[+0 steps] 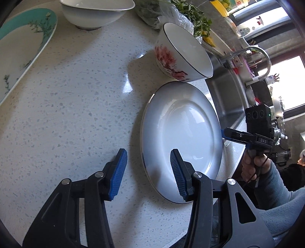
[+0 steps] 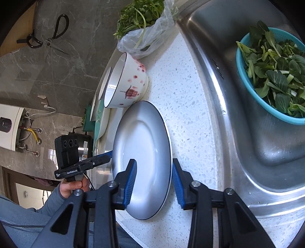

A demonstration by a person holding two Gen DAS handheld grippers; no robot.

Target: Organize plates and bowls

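A grey-rimmed white plate [image 1: 183,133] lies on the speckled counter [image 1: 76,95]. My left gripper [image 1: 148,171] is open, its jaws astride the plate's near-left rim. My right gripper [image 2: 154,181] is open, its jaws astride the opposite rim of the same plate [image 2: 143,152]; it also shows in the left wrist view [image 1: 223,135]. A white bowl with red blossoms [image 1: 181,55] stands just beyond the plate, seen in the right wrist view too [image 2: 125,82]. A plain white bowl [image 1: 95,13] and a teal-edged platter [image 1: 22,47] lie farther off.
A steel sink [image 2: 238,95] borders the counter right by the plate, holding a blue colander of greens [image 2: 274,76]. Bagged herbs [image 2: 143,24] lie behind the blossom bowl. A tap [image 1: 255,57] arches over the sink. Scissors [image 2: 51,36] hang on the wall.
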